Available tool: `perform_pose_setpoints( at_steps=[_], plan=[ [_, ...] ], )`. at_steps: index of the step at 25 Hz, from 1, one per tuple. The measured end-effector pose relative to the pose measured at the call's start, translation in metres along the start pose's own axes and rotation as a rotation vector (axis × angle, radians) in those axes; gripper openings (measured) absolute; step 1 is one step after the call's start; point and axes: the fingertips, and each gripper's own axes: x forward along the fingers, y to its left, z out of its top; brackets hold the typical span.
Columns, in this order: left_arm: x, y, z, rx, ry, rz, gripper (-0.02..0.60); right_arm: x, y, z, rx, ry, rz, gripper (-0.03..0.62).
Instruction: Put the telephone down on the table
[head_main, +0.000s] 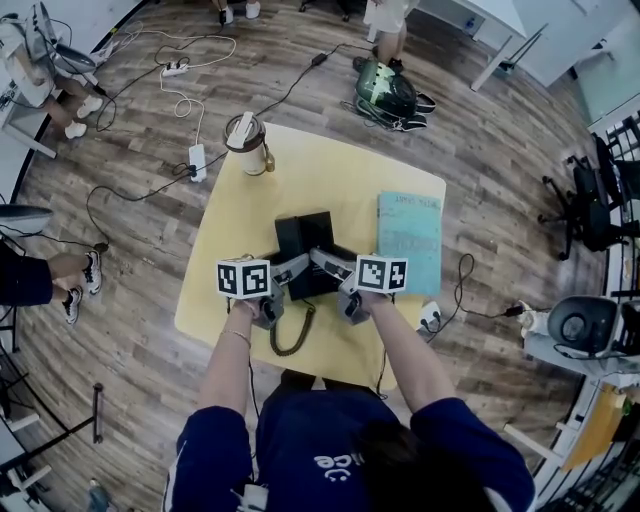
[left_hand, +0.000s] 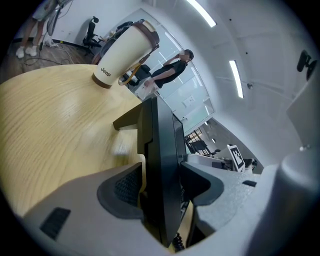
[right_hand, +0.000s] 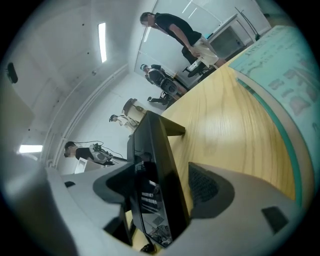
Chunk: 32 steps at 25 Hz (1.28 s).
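Observation:
The black telephone (head_main: 305, 245) stands on the yellow table (head_main: 330, 165), its coiled cord (head_main: 295, 335) looping toward the near edge. My left gripper (head_main: 292, 268) straddles the phone's left edge. In the left gripper view the telephone (left_hand: 160, 165) stands edge-on between the jaws of that gripper (left_hand: 160, 187), with a strip of table showing between the left pad (left_hand: 127, 186) and the phone. My right gripper (head_main: 328, 262) straddles the right edge. In the right gripper view a gap separates the right pad (right_hand: 202, 184) from the telephone (right_hand: 155, 165). Both grippers are open around it.
A cream tumbler (head_main: 247, 143) stands at the table's far left corner, and a teal booklet (head_main: 410, 240) lies on the right side. Cables and a power strip (head_main: 197, 158) lie on the wooden floor. A backpack (head_main: 388, 95) sits beyond the table, with people standing around.

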Motion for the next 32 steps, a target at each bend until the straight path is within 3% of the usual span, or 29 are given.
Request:
perform_pose_setpoints(
  at_steps=[7, 13, 19, 27, 32],
  plan=[
    [-0.012, 0.008, 0.003, 0.004, -0.056, 0.184, 0.298, -0.016, -0.009, -0.007, -0.105, 0.038, -0.158, 0.403],
    [-0.035, 0.006, 0.01, 0.078, -0.115, 0.335, 0.299, -0.039, 0.007, 0.01, -0.158, -0.081, -0.188, 0.405],
    [-0.05, -0.022, 0.009, 0.156, -0.161, 0.332, 0.298, -0.065, 0.024, 0.021, -0.325, -0.138, -0.28, 0.405],
    [-0.072, -0.079, 0.005, 0.34, -0.246, 0.327, 0.298, -0.106, 0.072, 0.024, -0.439, -0.214, -0.195, 0.405],
    [-0.091, -0.12, 0.005, 0.326, -0.351, 0.279, 0.298, -0.132, 0.103, 0.014, -0.511, -0.245, -0.171, 0.405]
  ],
)
